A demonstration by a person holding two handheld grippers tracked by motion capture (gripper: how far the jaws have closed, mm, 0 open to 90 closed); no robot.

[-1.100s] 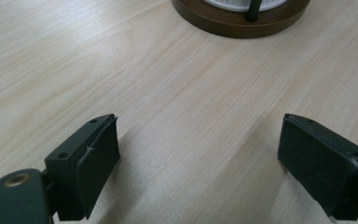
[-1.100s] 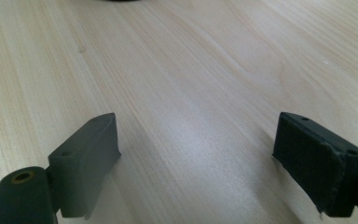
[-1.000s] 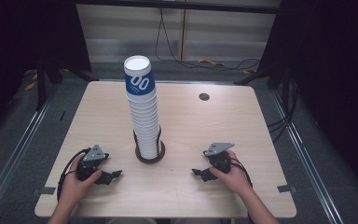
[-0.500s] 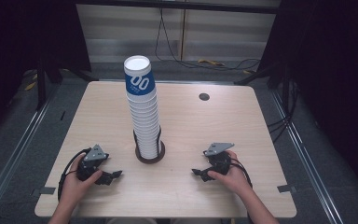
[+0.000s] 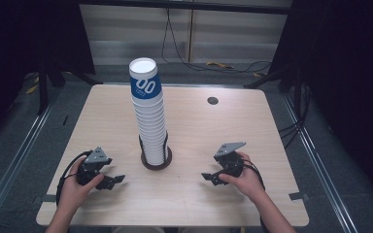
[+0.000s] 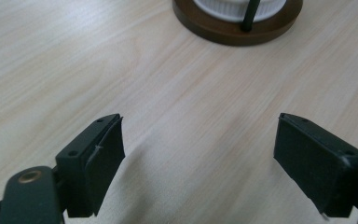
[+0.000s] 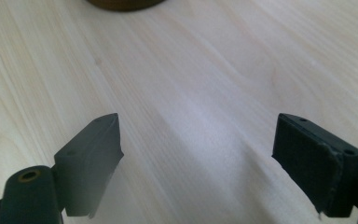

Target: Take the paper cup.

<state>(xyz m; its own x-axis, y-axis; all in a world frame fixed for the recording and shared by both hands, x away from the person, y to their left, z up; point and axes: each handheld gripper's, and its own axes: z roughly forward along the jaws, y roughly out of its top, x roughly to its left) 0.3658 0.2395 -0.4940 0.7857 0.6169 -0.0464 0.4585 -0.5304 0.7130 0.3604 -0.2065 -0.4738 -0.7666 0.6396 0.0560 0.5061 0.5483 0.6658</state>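
A tall stack of white paper cups (image 5: 150,116), the top one with a blue band, stands in a round dark wooden base (image 5: 156,162) at the table's middle. My left gripper (image 5: 114,180) rests low at the front left, pointing toward the base (image 6: 214,32). It is open with nothing between its jaws, which have just been closing a little (image 6: 200,140). My right gripper (image 5: 210,177) sits at the front right, pointing left toward the base (image 7: 121,3). It is open over bare wood (image 7: 198,140).
The light wooden table (image 5: 213,131) has a small dark cable hole (image 5: 212,100) at the back right. Cables (image 5: 223,65) lie on the floor behind the table. Dark curtains hang at both sides.
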